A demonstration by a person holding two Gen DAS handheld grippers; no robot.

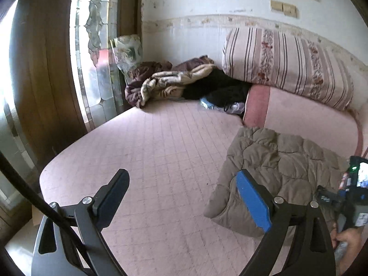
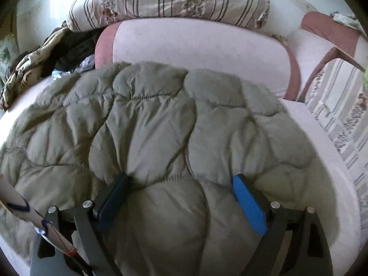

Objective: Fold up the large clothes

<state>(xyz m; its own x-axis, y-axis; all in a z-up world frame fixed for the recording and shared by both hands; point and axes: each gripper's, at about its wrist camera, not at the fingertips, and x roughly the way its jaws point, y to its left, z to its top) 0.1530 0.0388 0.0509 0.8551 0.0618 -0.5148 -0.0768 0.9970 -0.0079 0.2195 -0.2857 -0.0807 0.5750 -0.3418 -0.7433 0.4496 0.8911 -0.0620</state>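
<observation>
The right gripper (image 2: 181, 193) is pressing down onto a puffy olive-grey quilted jacket (image 2: 161, 126), its fingers spread wide with a bulge of padding rising between them, not pinched. The jacket is lying folded on a pink checked bed cover (image 1: 161, 156), below a pink pillow (image 2: 195, 46). The left gripper (image 1: 184, 191) is hovering beside the jacket, released and grasping nothing. Bundled blankets (image 1: 165, 82) are lying by the wall.
</observation>
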